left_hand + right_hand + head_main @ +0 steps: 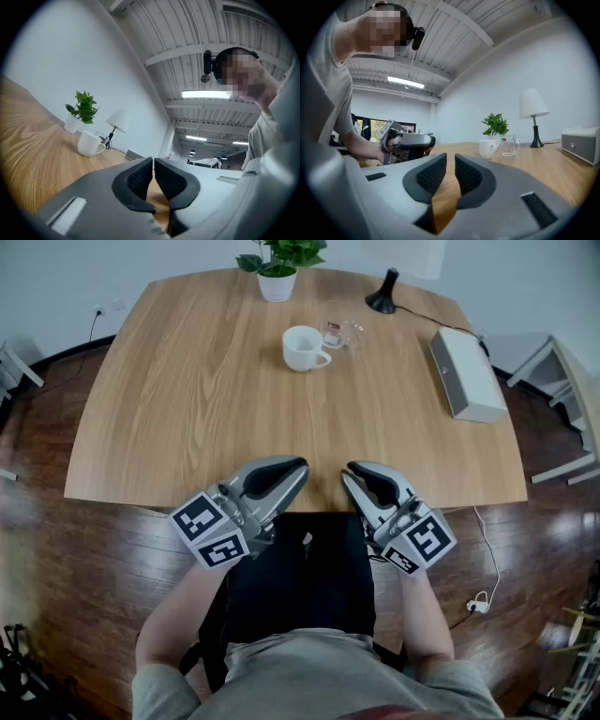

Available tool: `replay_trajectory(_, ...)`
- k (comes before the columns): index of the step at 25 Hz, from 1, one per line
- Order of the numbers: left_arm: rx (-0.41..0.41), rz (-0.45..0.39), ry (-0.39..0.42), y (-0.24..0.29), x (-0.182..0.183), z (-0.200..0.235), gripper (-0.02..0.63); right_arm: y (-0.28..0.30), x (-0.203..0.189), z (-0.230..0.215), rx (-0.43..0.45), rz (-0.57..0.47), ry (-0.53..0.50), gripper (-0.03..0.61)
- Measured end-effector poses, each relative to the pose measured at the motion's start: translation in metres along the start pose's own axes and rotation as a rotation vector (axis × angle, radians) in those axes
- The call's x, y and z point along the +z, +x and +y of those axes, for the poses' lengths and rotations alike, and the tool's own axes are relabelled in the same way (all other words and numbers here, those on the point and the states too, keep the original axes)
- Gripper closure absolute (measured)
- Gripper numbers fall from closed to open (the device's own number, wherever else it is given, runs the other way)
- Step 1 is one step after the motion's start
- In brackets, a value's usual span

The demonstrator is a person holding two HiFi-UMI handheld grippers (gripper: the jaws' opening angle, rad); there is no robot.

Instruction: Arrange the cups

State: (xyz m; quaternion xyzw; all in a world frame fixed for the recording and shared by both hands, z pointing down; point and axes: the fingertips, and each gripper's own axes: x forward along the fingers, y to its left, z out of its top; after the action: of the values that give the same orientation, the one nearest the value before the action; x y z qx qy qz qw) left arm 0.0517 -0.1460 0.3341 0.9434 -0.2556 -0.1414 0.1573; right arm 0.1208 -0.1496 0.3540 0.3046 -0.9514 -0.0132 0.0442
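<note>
A white mug [305, 347] stands on the far half of the wooden table [187, 418], handle to the right. A clear glass cup [341, 334] with a red label sits just right of it, a little apart. In the right gripper view the mug [488, 148] and glass cup [509, 145] stand side by side, far ahead. My left gripper [298, 465] and right gripper [354, 468] hover over the table's near edge, both shut on nothing. The left gripper view shows the mug [90, 143] far off beyond the closed left gripper [153, 161].
At the table's far edge are a potted plant [278, 268] and a black lamp base [382, 294]. A grey box [466, 373] lies along the right side with a cable behind it. White furniture [567, 399] stands on the dark floor to the right.
</note>
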Motion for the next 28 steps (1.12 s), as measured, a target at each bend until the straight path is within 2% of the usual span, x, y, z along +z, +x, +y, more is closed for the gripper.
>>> replay_trajectory(10,0.001,0.011,-0.023,-0.007,0.003,0.005,0.604,0.003,-0.003,0.000,-0.027,-0.018,0.064,0.500)
replay_trajectory(15,0.005,0.005,-0.036,-0.006,0.005,0.008,0.604,0.005,-0.004,-0.011,-0.034,-0.006,0.173,0.491)
replay_trajectory(17,0.010,-0.005,-0.047,-0.006,0.006,0.009,0.604,0.005,-0.005,-0.014,-0.025,0.017,0.201,0.462)
replay_trajectory(23,0.028,-0.041,-0.100,-0.007,0.011,0.014,0.604,0.011,0.018,-0.028,-0.035,0.062,0.087,0.428)
replay_trajectory(28,0.038,-0.061,-0.133,-0.007,0.013,0.017,0.529,0.030,0.032,-0.053,-0.046,0.122,-0.022,0.397)
